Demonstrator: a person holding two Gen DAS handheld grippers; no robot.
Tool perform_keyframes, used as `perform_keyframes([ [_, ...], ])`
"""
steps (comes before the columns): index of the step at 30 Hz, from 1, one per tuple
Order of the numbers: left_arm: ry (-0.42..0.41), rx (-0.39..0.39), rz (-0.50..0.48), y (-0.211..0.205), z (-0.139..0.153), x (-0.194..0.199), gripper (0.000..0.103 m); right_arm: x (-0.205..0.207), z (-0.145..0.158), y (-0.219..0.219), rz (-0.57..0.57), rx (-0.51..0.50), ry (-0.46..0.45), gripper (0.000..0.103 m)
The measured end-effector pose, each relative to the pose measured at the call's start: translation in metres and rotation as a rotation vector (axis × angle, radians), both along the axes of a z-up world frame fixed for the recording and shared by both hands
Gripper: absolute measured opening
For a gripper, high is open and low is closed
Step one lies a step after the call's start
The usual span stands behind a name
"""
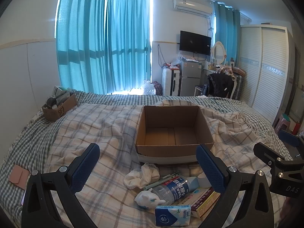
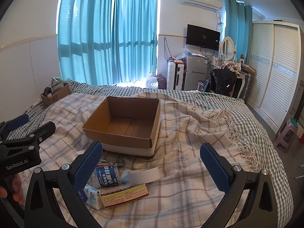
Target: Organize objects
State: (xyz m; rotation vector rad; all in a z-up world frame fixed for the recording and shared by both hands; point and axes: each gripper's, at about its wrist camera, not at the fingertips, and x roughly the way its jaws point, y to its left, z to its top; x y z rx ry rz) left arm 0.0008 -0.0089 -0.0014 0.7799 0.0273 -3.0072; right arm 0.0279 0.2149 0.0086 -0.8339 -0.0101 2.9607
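An open, empty cardboard box (image 1: 173,131) stands on the plaid blanket in the middle of the bed; it also shows in the right wrist view (image 2: 123,125). In front of it lies a pile: a crumpled white cloth (image 1: 141,176), a clear water bottle with a blue label (image 1: 173,189) (image 2: 107,175), a small white toy (image 1: 148,199), a tissue pack (image 1: 172,214) (image 2: 92,195) and a red-yellow medicine box (image 1: 204,202) (image 2: 124,194). My left gripper (image 1: 148,163) is open above the pile. My right gripper (image 2: 152,161) is open, just right of the pile.
A smaller cardboard box (image 1: 57,107) full of items sits at the bed's far left. A pink wallet (image 1: 18,175) lies at the left edge. The blanket's fringe (image 2: 233,131) trails right. A wardrobe (image 2: 273,72) and a stool (image 2: 286,133) stand right of the bed.
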Motion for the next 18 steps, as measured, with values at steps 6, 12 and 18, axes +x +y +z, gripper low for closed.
perform_keyframes([
  [6,-0.003,-0.001,0.002,0.0017,-0.0025,0.0012,0.103,0.0005,-0.0003,-0.0006,0.0,0.0,-0.002,0.103],
  [12,-0.006,0.001,0.002,0.0028,-0.0029,0.0013,0.103,0.002,-0.0014,-0.0009,0.0,0.005,0.0,0.103],
  [18,-0.008,0.002,-0.001,0.0039,-0.0019,0.0008,0.103,0.0022,-0.0014,-0.0011,-0.005,0.005,-0.001,0.103],
])
